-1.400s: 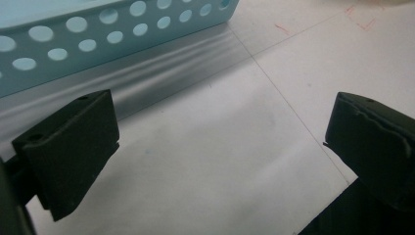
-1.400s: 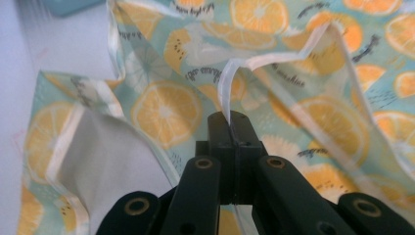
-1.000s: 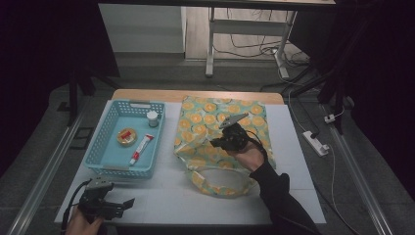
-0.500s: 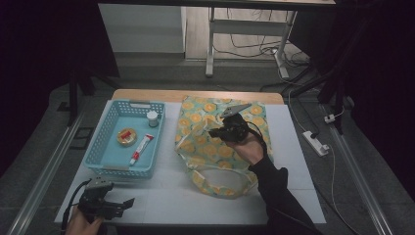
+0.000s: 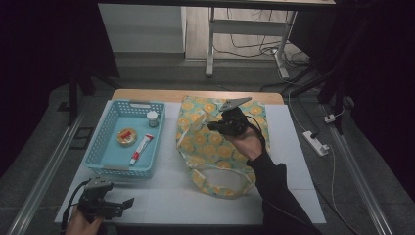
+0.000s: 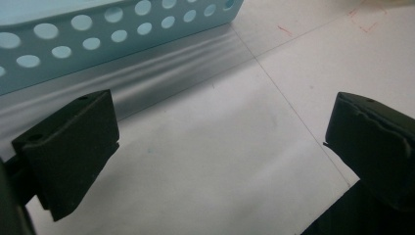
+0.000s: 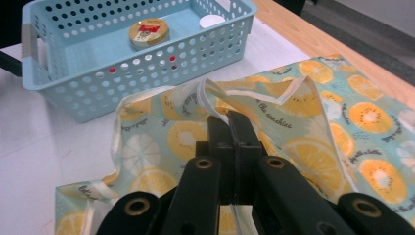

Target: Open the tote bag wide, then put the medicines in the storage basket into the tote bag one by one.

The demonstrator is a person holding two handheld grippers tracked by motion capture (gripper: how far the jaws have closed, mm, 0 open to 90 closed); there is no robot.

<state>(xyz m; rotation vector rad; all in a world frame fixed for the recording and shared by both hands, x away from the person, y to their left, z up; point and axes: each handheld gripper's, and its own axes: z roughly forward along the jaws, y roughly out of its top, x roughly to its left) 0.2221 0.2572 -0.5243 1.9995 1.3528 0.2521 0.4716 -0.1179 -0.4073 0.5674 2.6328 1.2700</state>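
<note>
A fabric bag (image 5: 215,149) printed with orange slices lies on the white table, right of a light blue basket (image 5: 108,168). My right gripper (image 5: 210,125) hangs above the bag's far half, shut on its white-trimmed edge, which rises as a lifted flap (image 5: 195,123). In the right gripper view the jaws (image 7: 229,121) meet on that white strap (image 7: 208,94), with the bag (image 7: 352,117) spread beyond. My left gripper (image 5: 128,201) rests at the table's front left corner, open, nothing between its jaws (image 6: 220,142). The basket wall (image 6: 98,39) lies just ahead of it.
The basket holds a round tin (image 5: 126,136), a red and white tube (image 5: 141,148) and a small white-capped jar (image 5: 153,118). A power strip (image 5: 315,143) lies on the floor right of the table. The table's wooden far edge (image 5: 147,95) runs behind the basket.
My right gripper has risen and shifted toward the far left, drawing the bag's edge up with it. The left gripper has stayed where it was.
</note>
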